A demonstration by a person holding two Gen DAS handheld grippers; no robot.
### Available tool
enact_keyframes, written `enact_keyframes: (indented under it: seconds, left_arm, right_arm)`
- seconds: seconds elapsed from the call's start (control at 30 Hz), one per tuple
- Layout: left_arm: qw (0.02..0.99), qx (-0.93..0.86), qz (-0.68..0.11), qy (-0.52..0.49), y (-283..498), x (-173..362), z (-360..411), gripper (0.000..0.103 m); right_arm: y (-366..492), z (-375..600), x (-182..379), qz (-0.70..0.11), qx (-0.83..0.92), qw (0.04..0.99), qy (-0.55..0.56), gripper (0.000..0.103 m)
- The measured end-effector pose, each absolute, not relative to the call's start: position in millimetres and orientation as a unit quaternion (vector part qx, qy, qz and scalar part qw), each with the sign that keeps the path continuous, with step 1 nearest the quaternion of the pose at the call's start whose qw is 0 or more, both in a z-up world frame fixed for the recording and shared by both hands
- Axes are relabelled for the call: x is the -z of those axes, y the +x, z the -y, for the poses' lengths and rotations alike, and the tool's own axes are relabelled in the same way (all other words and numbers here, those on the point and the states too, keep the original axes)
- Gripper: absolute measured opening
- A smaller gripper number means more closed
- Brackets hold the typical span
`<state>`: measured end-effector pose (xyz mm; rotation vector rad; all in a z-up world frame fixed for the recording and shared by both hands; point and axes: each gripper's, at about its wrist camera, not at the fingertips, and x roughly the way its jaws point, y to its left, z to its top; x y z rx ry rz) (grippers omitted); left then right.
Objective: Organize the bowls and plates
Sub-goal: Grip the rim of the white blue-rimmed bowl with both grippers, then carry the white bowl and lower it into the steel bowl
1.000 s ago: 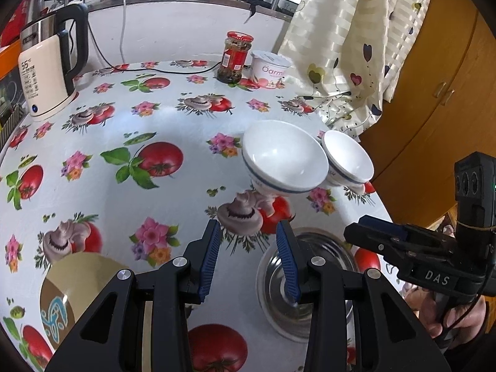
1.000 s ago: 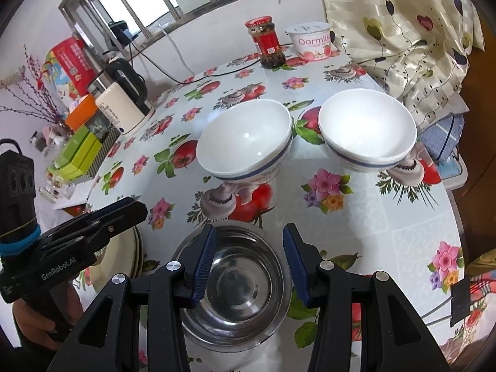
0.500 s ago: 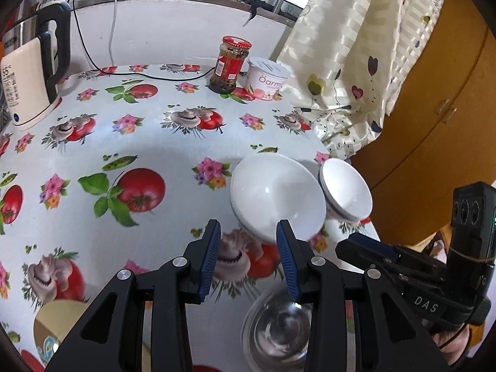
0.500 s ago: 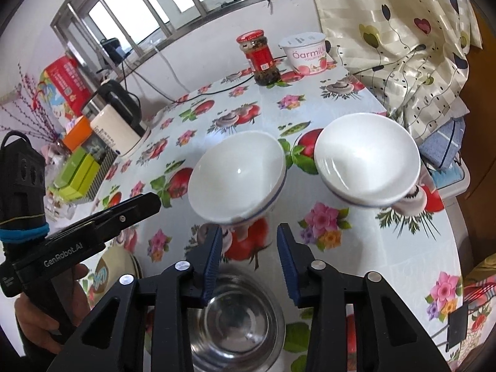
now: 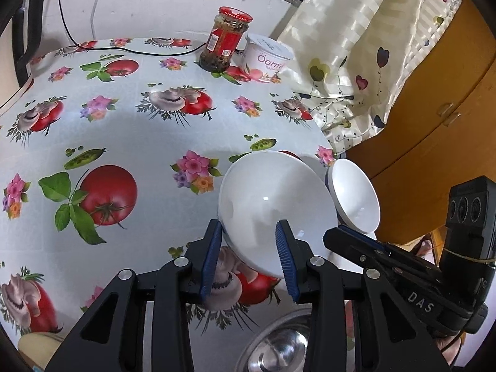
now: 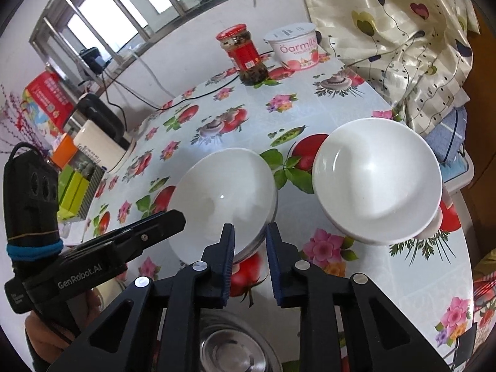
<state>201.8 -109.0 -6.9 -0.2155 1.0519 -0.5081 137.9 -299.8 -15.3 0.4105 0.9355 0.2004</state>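
Your closing left gripper (image 5: 248, 255) straddles the near rim of the nearer white bowl (image 5: 272, 204), not pinching yet, while your right gripper (image 6: 249, 255) closes empty beside it.

Daylight is entering through a barred window (image 6: 102, 28) above a white wall (image 5: 155, 9); a curtain (image 5: 350, 62) is hanging beside a wooden cabinet (image 5: 434, 99).

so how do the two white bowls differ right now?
The nearer white bowl has both grippers at its near rim; the farther white bowl by the curtain has none near it. The nearer bowl's foot rests on the tablecloth; the farther bowl sits tilted. Both look empty, glossy white, similar shape.
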Motion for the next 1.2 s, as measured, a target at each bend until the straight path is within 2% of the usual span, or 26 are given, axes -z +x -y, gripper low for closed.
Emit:
enact_keyframes:
  seconds: [0.2,0.5,1.2]
  left_arm:
    - [0.822,0.237,-0.506,-0.108,210,16,105,0.024]
    - [0.824,0.231,-0.508,-0.099,208,19,110,0.024]
    - [0.846,0.229,-0.473,-0.088,157,-22,100,0.024]
  right_arm:
    - [145,303,20,-0.452,-0.089,0.864,0.2,0.018]
    - [151,303,22,-0.458,-0.084,0.864,0.189,0.019]
    - [103,294,-18,-0.432,-0.101,0.878,0.178,0.019]
